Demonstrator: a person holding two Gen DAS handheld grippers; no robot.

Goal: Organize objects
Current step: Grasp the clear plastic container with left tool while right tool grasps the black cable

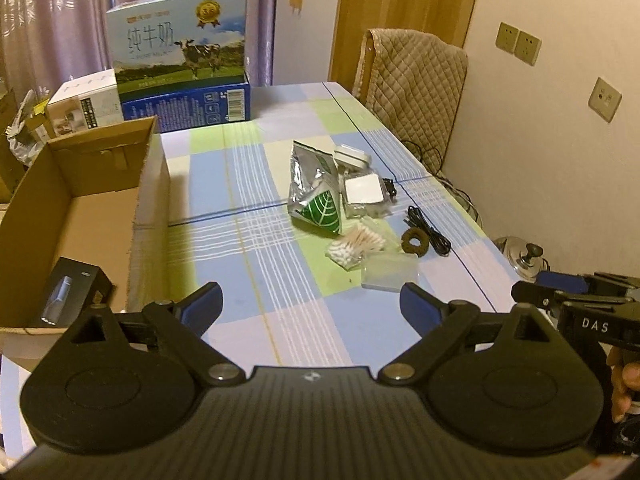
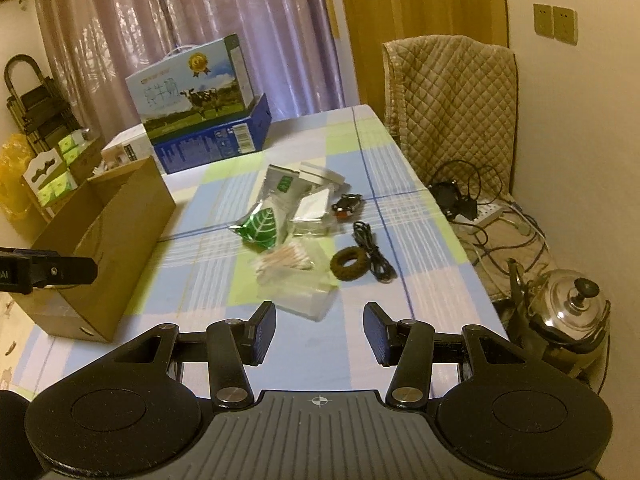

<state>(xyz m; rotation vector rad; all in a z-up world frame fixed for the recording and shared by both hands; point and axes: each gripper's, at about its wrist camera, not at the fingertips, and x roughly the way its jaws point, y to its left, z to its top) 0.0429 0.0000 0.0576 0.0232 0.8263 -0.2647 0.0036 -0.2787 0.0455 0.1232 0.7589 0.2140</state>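
Observation:
A pile of small items lies mid-table: a silver and green foil pouch (image 1: 316, 192) (image 2: 260, 224), a bag of cotton swabs (image 1: 356, 245) (image 2: 286, 262), a clear packet (image 1: 390, 273) (image 2: 306, 298), a brown ring (image 1: 416, 240) (image 2: 351, 263), a black cable (image 1: 428, 230) (image 2: 370, 248) and white packets (image 1: 362, 190) (image 2: 314, 208). An open cardboard box (image 1: 150, 184) (image 2: 120, 232) stands at the left and holds a black product box (image 1: 66, 300). My left gripper (image 1: 312, 306) is open and empty beside the cardboard box. My right gripper (image 2: 320, 328) is open and empty just short of the clear packet.
A milk carton (image 1: 180, 40) (image 2: 192, 84) sits on a blue box (image 1: 200, 104) at the table's far end. A quilted chair (image 1: 416, 92) (image 2: 452, 96) stands at the right. A steel kettle (image 2: 568, 312) and cables (image 2: 480, 208) lie on the floor to the right.

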